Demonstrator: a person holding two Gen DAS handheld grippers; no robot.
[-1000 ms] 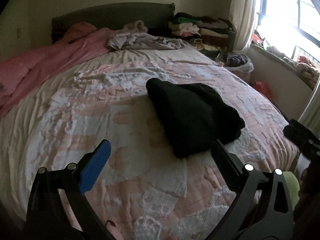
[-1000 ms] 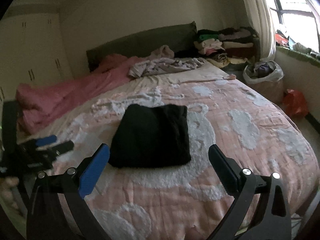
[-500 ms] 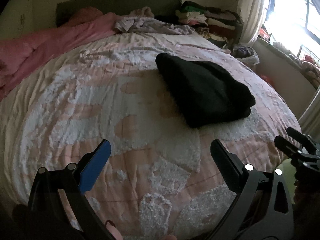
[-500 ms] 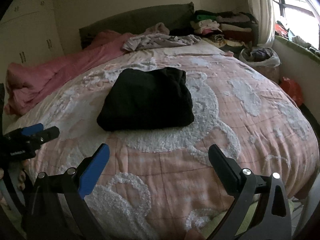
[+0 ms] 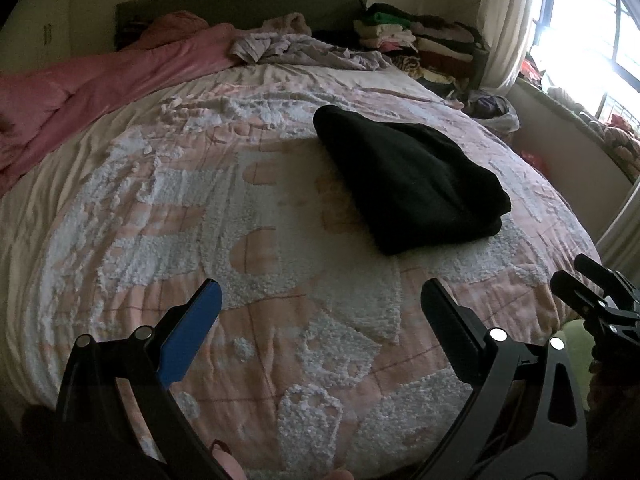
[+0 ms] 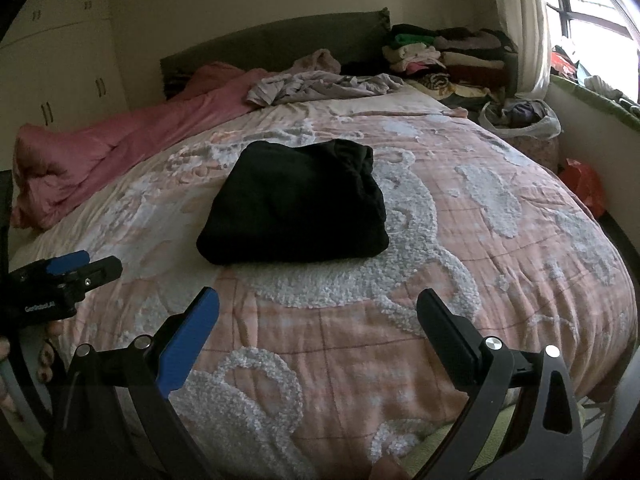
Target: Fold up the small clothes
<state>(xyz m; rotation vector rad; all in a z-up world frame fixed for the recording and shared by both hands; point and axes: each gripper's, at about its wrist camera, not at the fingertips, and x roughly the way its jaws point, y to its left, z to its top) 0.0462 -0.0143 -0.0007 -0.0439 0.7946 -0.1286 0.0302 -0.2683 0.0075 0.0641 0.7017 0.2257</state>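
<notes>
A black garment (image 5: pixel 408 184) lies folded into a thick rectangle on the pink and white bedspread (image 5: pixel 248 248); it also shows in the right wrist view (image 6: pixel 296 204). My left gripper (image 5: pixel 320 300) is open and empty, held near the foot of the bed, well short of the garment. My right gripper (image 6: pixel 318 308) is open and empty, also back from the garment. Each gripper shows at the edge of the other's view: the right one (image 5: pixel 592 292) and the left one (image 6: pixel 80 268).
A pink duvet (image 5: pixel 100 80) lies along the bed's left side. A crumpled lilac garment (image 6: pixel 320 86) sits near the headboard. Stacked folded clothes (image 6: pixel 444 56) stand at the back right, with a bag of clothes (image 6: pixel 520 120) and an orange bag (image 6: pixel 584 184) on the floor.
Both grippers have pulled back toward the foot of the bed and dropped lower. The black garment has stayed folded in place.
</notes>
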